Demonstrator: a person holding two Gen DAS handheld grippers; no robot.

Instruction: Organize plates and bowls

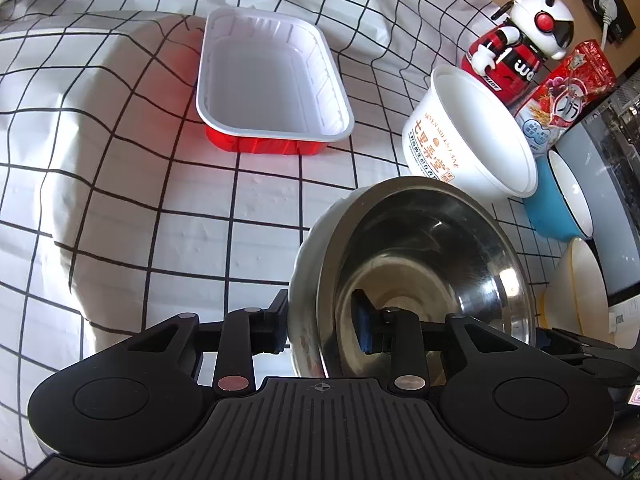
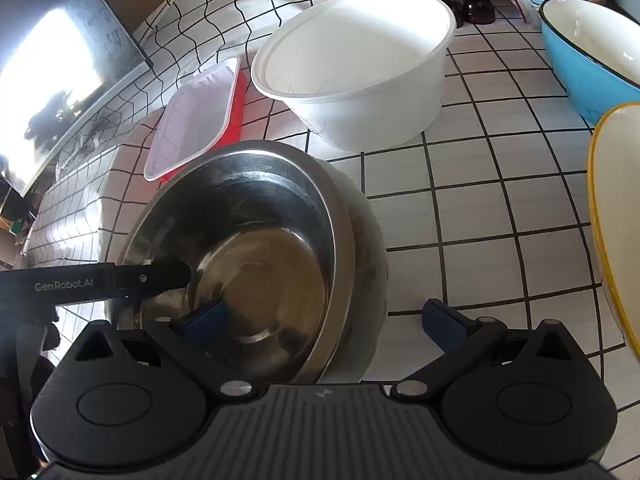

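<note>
Grid-cloth table. Steel bowl: near edge, rigid, light, probably slick. Left gripper fingers clamped across its rim; right gripper fingers apart, straddling the opposite rim.

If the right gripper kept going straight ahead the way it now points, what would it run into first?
Probably the steel bowl: the right gripper is open, with the near rim between its fingers. Beyond that stands the white tub, though depth is hard to judge in this fisheye view.

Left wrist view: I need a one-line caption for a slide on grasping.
Left hand-held gripper pinches the rim of a steel bowl, with a red tray and white tub beyond.
</note>
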